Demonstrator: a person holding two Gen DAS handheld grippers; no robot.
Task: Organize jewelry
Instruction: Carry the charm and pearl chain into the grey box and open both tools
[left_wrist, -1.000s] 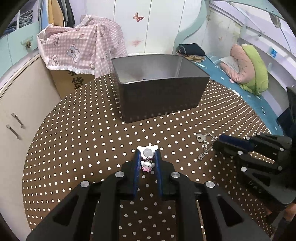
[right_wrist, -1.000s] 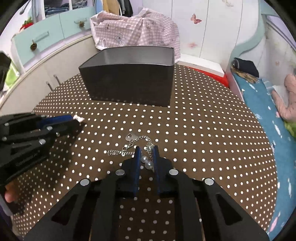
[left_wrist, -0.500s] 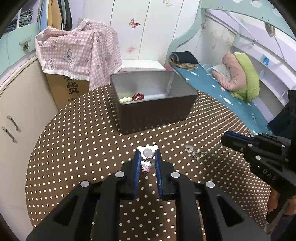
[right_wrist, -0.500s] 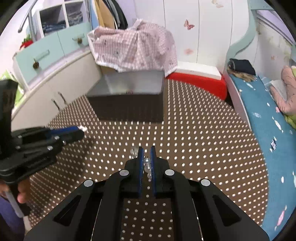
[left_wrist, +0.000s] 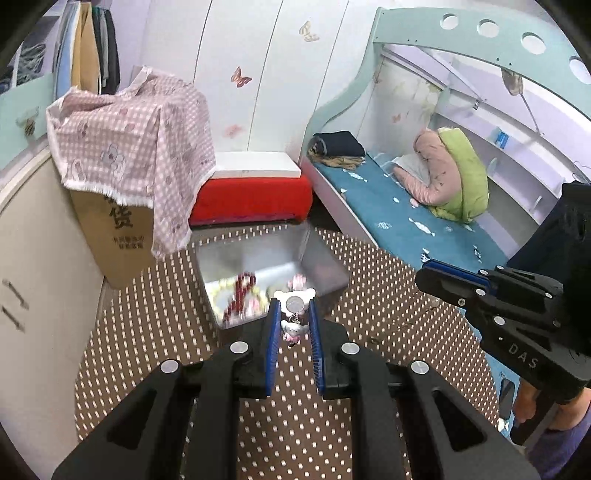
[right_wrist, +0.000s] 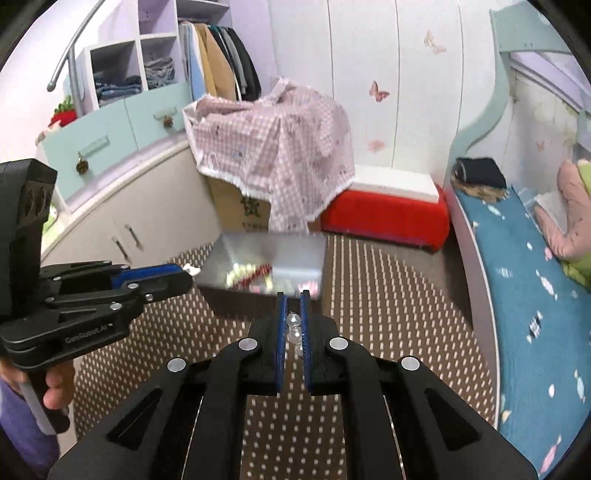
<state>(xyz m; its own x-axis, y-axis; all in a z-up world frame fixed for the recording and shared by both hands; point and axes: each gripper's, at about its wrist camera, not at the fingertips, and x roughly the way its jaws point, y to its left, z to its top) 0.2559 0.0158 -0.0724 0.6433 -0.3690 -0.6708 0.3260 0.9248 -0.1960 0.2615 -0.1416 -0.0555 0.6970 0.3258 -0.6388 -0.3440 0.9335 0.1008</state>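
My left gripper is shut on a white bear-shaped charm with a small pink-and-white pendant hanging under it, held high above the polka-dot table. My right gripper is shut on a clear-bead chain whose beads show between the blue pads. Below and ahead of both sits the open grey box, blurred, with red and pale bead pieces inside. Each gripper shows in the other's view: the right gripper on the right, the left gripper on the left with the white charm at its tip.
A cardboard box under a pink checked cloth stands behind the table on the left. A red and white bench and a blue bed lie beyond. Cream cupboards border the table's left. A hand holds the left gripper's handle.
Both grippers have risen well above the table with their pieces, so the box now looks smaller and lower and its inside shows. The chain has left the tabletop.
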